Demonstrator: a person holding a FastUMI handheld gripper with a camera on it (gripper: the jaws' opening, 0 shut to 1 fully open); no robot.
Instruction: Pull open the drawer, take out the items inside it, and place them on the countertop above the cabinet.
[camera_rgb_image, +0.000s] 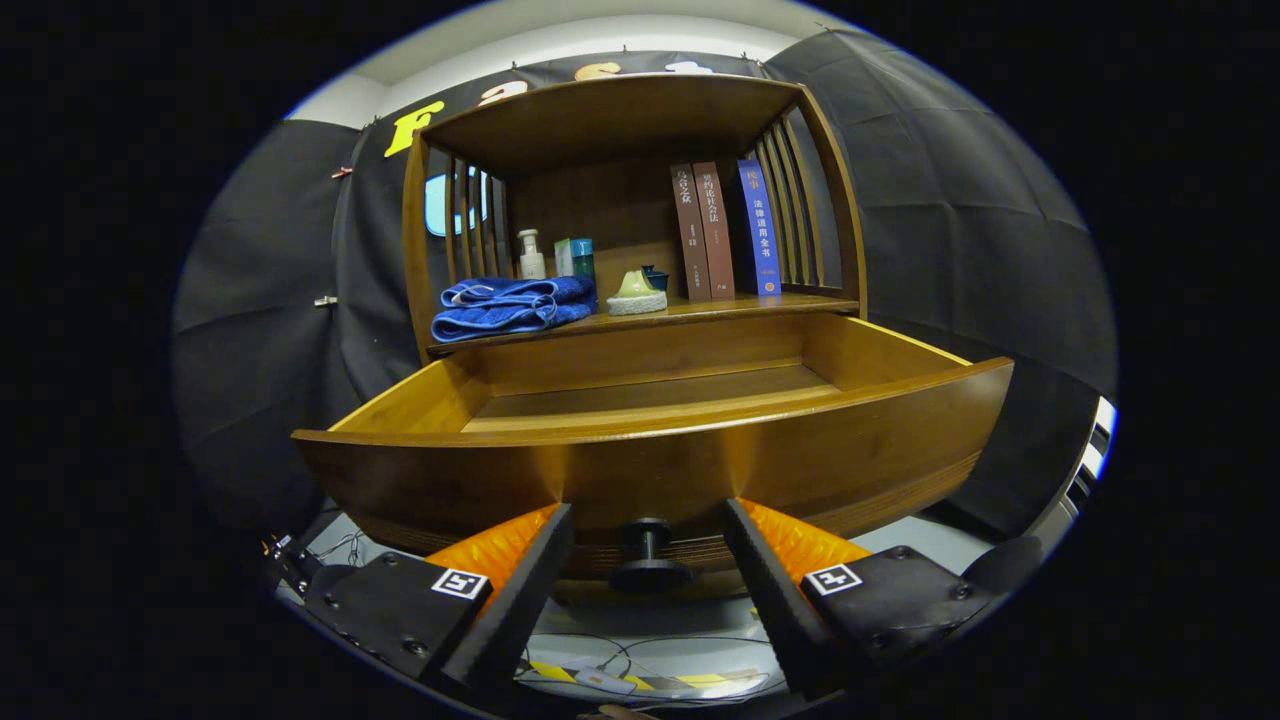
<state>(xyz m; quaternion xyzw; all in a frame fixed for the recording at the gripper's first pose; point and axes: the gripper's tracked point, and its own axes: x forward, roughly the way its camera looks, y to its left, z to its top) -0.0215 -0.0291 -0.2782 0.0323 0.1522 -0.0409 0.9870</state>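
Drawer: wooden, stiff, likely heavy; pulled well out beneath countertop; visible floor bare. Knob: small, hard, probably slick; best hold at stem. Gripper: fingers spread wide either side of knob, not touching, holding nothing. Towel: on countertop.

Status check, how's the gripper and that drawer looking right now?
Gripper jaws open, either side of the drawer knob, not pressing. Drawer pulled out, visible interior bare. Towel, bottle, books on countertop. Nothing blocking.

Wooden drawer pulled open, its dark knob between the spread tongs.
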